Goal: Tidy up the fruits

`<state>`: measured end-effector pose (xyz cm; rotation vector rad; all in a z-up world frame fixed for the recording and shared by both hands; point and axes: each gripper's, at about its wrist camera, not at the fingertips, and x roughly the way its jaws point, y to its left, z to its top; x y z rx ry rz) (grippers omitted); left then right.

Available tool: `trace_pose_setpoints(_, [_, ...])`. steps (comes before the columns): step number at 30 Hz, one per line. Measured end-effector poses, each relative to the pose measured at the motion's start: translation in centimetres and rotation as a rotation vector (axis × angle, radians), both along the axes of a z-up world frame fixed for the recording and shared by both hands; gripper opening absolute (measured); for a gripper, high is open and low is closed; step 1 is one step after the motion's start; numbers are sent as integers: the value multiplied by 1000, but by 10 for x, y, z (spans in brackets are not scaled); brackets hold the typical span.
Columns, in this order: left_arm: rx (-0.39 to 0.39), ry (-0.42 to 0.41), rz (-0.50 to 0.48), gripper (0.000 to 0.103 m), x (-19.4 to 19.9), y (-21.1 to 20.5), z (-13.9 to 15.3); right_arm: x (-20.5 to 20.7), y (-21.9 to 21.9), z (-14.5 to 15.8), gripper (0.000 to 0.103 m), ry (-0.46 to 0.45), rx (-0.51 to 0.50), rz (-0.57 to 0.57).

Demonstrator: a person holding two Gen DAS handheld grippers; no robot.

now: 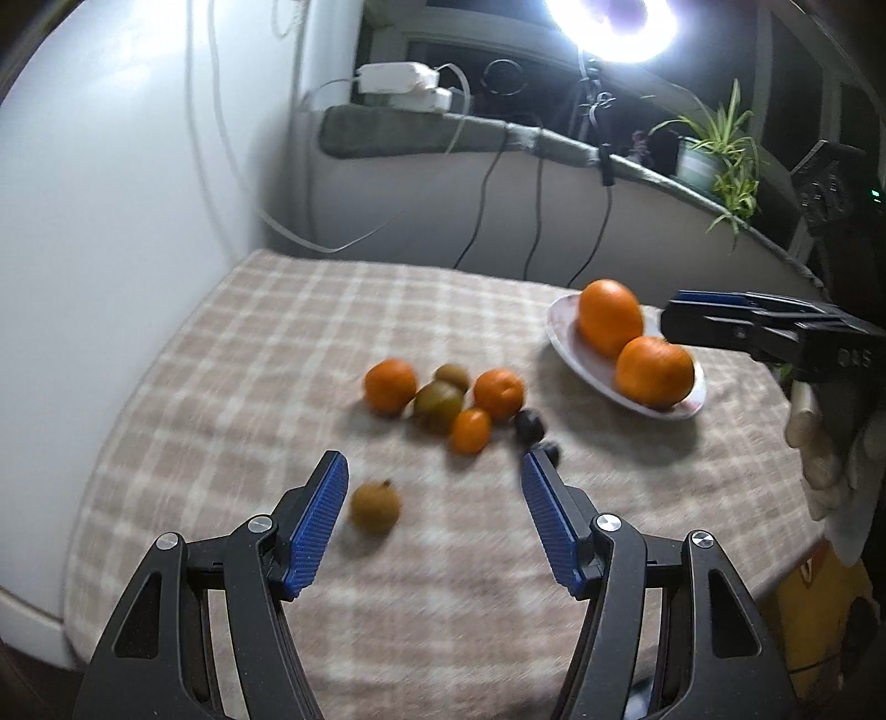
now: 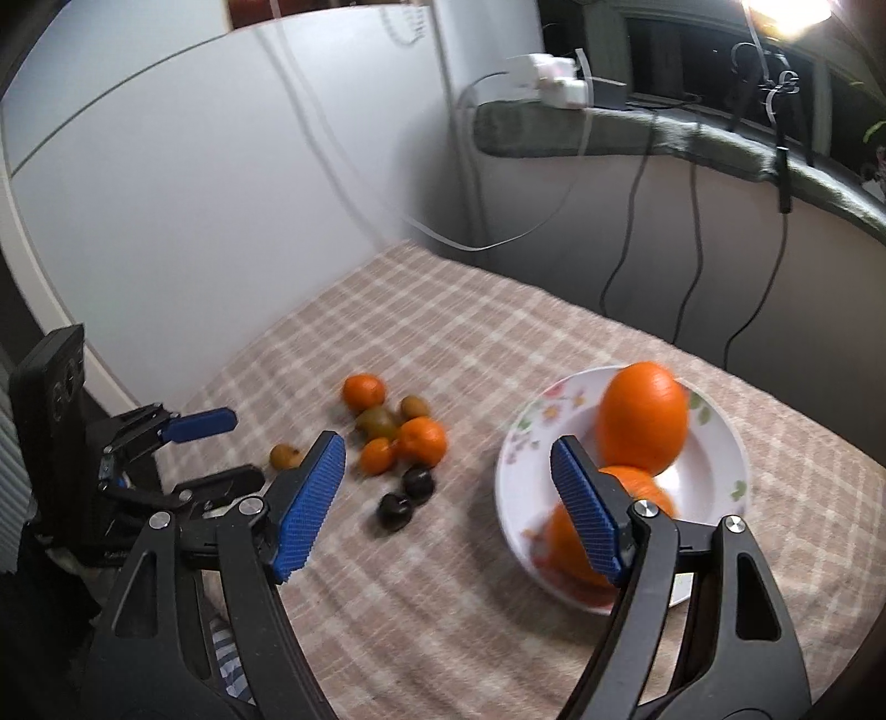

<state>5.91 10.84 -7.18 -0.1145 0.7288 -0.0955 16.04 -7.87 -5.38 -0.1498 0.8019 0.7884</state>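
- The left tongs (image 1: 434, 471) were closest to the camera in the left wrist view. They were wide open and held nothing.
- A small brown fruit (image 1: 375, 507) sat on the checked cloth (image 1: 221, 387) just beside the left blue pad (image 1: 315, 526) of those tongs. It did not look like it touched the pad.
- A little farther off was a small pile of fruit. It had a small orange (image 1: 390, 386), a second small orange (image 1: 498, 394), and a tiny oval orange fruit (image 1: 469, 431).
- Two greenish-brown fruits were in the pile too, a big one (image 1: 438, 406) and a small one (image 1: 452, 376) behind it. All these were close together, some touching.
- Two dark round fruits (image 1: 529, 425) lay right next to the pile, near the right pad of the left tongs.
- A white plate (image 1: 559, 327) stood on the counter to the right, apart from the pile. It had flowers painted on it, seen in the right wrist view.
- Two big oranges were on the plate, touching each other. One (image 1: 610, 315) was at the back and one (image 1: 654, 371) was at the front.
- The right tongs (image 2: 448, 468) were wide open too and held nothing. They hung above the near edge of the plate, with one pad in front of the front orange.
- A green plant in a pot (image 1: 714, 160) stood on the ledge behind the counter, and a bright ring lamp (image 1: 609, 27) shone above.
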Motion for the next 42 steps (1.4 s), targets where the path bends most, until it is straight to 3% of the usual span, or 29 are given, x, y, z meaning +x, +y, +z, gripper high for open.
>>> trace_pose_setpoints(5, [-17, 22, 20, 64, -6, 11, -12, -20, 15, -12, 79, -37, -39, 41])
trace_pose_setpoints(11, [-49, 50, 23, 52, -2, 16, -25, -28, 26, -29, 78, -12, -55, 62])
trace_pose_setpoints(22, [-76, 84, 32, 40, 6, 21, -41, -24, 41, -64, 47, 65, -106, 83])
trace_pose_setpoints(28, [-70, 97, 25, 37, 11, 19, -46, -16, 49, -81, 41, 75, -155, 74])
trace_pose_setpoints(42, [-74, 119, 49, 27, 21, 26, -54, -3, 62, -95, 31, 125, -156, 95])
